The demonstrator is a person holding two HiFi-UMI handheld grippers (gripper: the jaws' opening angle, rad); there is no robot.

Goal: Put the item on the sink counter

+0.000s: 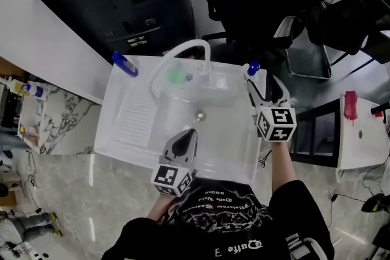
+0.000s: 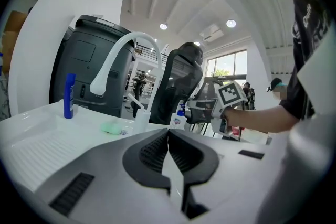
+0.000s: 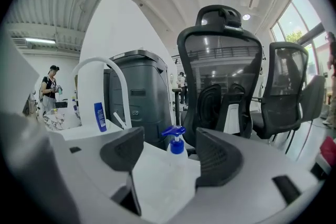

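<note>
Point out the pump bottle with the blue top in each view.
Head view: pump bottle on the far right corner of the sink.
Left gripper view: bottle at centre, just above the shut fingers.
Right gripper view: bottle low centre, between the open fingers.
Shared landmark: white faucet, left of it everywhere.

White lettering on the person's black shirt (image 1: 226,216), at six o'clock in the head view, is too garbled to read; no other text is legible.
</note>
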